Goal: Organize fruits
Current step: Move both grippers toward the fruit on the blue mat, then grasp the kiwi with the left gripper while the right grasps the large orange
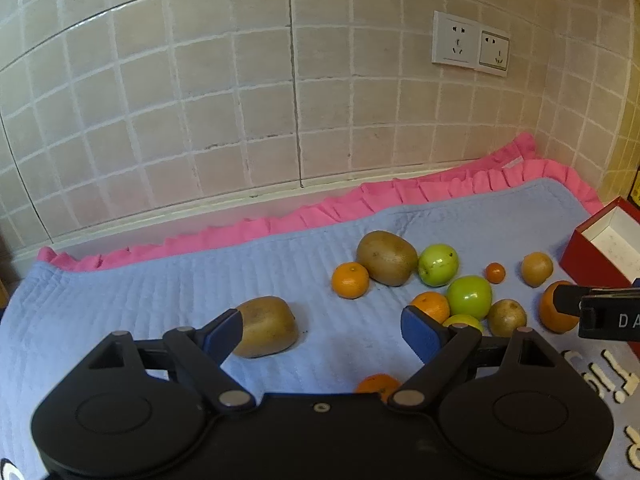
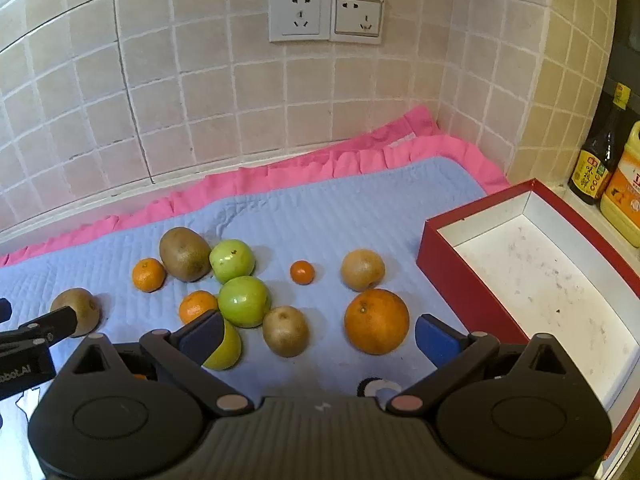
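Loose fruit lies on a blue quilted mat [image 2: 340, 208]: kiwis, green apples, mandarins and a large orange [image 2: 377, 321]. My left gripper [image 1: 322, 330] is open and empty above the mat, its left finger beside a lone kiwi [image 1: 268, 326]. My right gripper [image 2: 320, 338] is open and empty; the large orange and a small kiwi [image 2: 285, 331] lie just ahead between its fingers. A big kiwi [image 2: 185, 254] and two green apples [image 2: 232, 261] [image 2: 244, 301] sit further back. The open red box [image 2: 440, 272] with a white inside stands at the right, empty.
A tiled wall with two sockets [image 2: 325, 14] runs behind the mat's pink frill [image 2: 280, 176]. A dark sauce bottle [image 2: 596, 160] and a yellow oil jug [image 2: 624, 196] stand at the far right behind the box. The left gripper's finger shows at the right wrist view's left edge [image 2: 60, 322].
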Demonstrator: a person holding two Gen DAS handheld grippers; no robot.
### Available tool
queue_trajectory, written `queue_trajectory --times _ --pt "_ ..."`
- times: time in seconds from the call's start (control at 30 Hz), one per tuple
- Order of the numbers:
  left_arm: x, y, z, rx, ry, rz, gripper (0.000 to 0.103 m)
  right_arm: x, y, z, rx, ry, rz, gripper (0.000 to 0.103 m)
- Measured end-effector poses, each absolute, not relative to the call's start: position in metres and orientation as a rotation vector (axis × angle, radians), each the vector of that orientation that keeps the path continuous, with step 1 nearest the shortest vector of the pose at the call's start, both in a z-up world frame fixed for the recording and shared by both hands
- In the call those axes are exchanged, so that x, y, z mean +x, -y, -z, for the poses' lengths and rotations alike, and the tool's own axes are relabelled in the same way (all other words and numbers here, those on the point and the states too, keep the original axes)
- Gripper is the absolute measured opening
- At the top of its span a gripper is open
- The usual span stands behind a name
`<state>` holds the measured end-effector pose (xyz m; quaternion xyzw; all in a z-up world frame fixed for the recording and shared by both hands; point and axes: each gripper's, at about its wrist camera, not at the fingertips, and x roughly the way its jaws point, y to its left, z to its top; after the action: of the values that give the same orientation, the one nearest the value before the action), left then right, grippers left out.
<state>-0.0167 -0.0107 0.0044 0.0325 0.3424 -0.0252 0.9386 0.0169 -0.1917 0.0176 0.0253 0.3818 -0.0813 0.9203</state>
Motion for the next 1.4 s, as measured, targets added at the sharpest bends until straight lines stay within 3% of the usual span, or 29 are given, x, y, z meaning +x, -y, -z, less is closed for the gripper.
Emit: queue_trajectory --times 1.17,1.4 --pt "-0.006 0.006 0.009 0.053 -0.764 0.043 0.102 0.022 0.195 -0.014 0.072 -0.806 0.171 0.103" --pt "0.003 -0.028 0.011 0.005 -0.742 0.046 0.102 0.014 0.213 -0.016 0.079 -0.738 0.192 0.103"
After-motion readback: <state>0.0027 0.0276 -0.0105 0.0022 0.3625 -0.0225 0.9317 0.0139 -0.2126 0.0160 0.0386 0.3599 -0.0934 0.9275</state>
